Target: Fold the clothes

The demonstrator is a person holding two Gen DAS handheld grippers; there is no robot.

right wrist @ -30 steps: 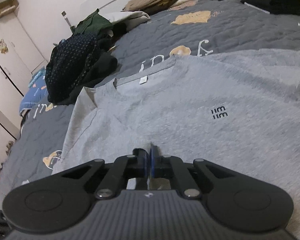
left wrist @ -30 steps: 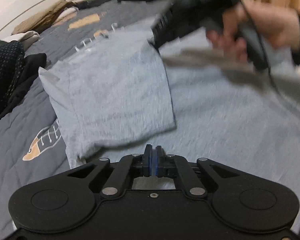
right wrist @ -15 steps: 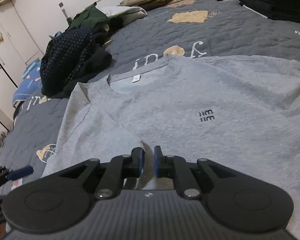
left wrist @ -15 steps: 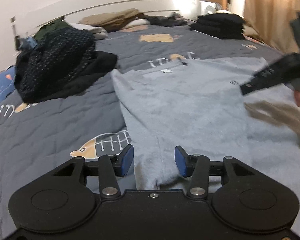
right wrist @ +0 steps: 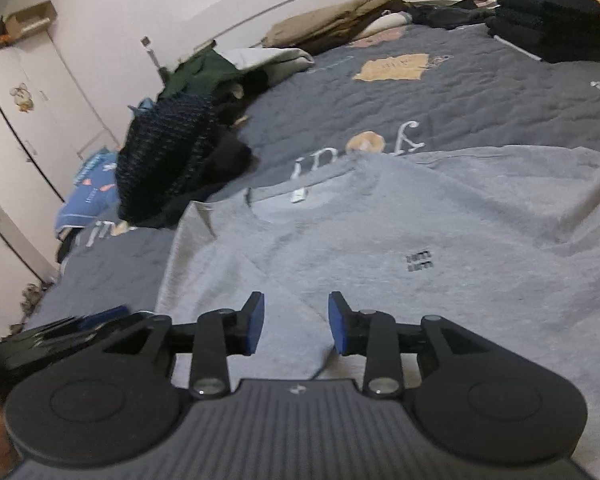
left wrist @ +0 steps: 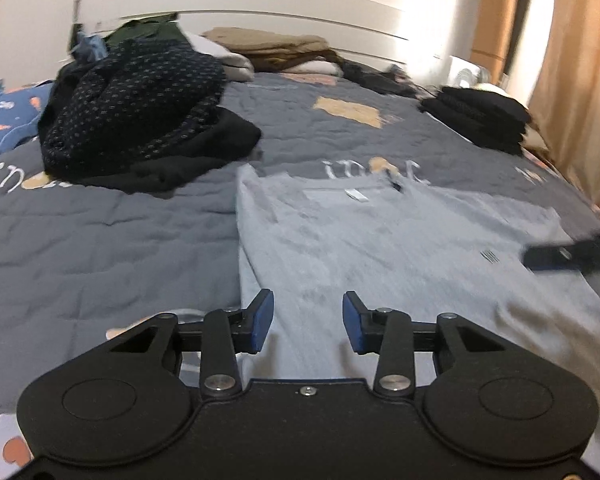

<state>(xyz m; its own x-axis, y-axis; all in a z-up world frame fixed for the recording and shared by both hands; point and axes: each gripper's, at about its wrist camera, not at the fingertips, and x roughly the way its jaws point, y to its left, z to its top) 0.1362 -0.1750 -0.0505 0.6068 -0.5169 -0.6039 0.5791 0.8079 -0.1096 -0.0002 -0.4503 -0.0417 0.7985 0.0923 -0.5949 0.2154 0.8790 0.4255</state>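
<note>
Left gripper (left wrist: 306, 322): fingers apart, holding nothing, above left side of shirt (left wrist: 380, 248). Right gripper (right wrist: 296, 322): fingers apart too, empty, over shirt middle. Shirt lies on quilt (left wrist: 120, 240), just ahead of and under both finger pairs; whether tips touch cloth, cannot tell. One sleeve looks already turned in over body, diagonal edge visible. Judgement: early stage; other side and bottom-to-collar fold remain. Farther: collar label (right wrist: 299, 195), then dark heap (left wrist: 140, 120), then folded black stack (right wrist: 552, 24).
</note>
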